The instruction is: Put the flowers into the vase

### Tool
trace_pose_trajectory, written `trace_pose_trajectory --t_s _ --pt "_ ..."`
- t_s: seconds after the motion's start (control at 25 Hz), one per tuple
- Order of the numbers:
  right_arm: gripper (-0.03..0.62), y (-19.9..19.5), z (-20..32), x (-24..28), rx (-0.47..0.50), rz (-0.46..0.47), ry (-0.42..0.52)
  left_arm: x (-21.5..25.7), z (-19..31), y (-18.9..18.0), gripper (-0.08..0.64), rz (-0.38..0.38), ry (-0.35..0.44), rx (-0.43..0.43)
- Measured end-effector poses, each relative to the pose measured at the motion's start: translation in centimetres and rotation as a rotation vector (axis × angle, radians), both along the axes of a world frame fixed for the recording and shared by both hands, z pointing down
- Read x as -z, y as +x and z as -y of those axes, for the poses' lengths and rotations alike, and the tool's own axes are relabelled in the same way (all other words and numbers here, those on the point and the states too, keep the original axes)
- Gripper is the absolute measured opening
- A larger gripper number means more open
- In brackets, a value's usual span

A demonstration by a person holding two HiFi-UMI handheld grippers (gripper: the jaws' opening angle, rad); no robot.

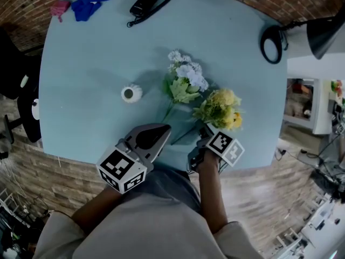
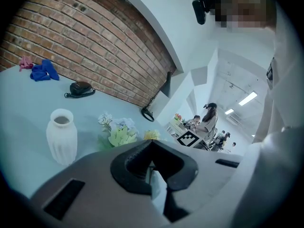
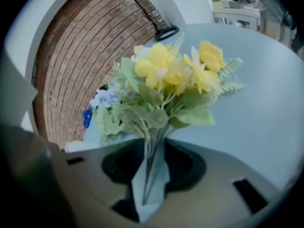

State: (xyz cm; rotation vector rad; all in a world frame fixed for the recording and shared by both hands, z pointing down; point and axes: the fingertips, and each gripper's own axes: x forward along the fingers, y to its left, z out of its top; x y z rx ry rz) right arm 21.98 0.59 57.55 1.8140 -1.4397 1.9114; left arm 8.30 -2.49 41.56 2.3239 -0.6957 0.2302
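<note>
As right gripper (image 3: 154,142) straddles stems of yellow flowers (image 3: 175,72) on the worktop (image 1: 97,63), fingers open: pickup step.
Next: clamp stems, carry to vase (image 2: 61,136); left gripper (image 2: 151,143) fingers closed, empty.

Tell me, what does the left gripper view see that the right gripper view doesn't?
Only the left gripper view shows the white vase, the black telephone, the pink cloth and people far off. Only the right gripper view shows the stems of the yellow flowers between the right tool's open jaws. Both show the blue table, brick wall, blue cloth, yellow flowers and white-and-blue flowers.
</note>
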Motion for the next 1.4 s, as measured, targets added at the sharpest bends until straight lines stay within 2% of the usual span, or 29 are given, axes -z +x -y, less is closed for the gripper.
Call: trace_pose_trajectory --t_s 0.12,0.36,0.52,1.04,1.4 --pt "0.106 0.1 0.0 -0.2 -0.023 0.028 -0.001 -0.1 0.0 0.1 0.020 -0.006 -0.010 -0.003" --pt "0.074 0.3 -0.2 -0.5 -0.055 0.070 0.009 -0.5 -0.2 0.0 0.020 -0.014 -0.031 -0.003" --pt "0.052 0.2 0.0 -0.5 -0.096 0.141 0.041 -0.3 -0.2 0.0 0.020 -0.018 -0.029 -0.001" --pt "0.044 -0.1 0.2 1.4 -0.153 0.211 0.150 0.3 -0.4 -0.6 0.020 -0.037 -0.020 0.012" --pt "0.044 0.2 -0.5 2.8 -0.186 0.224 0.191 1.1 -0.7 -1.0 0.020 -0.045 0.002 0.022"
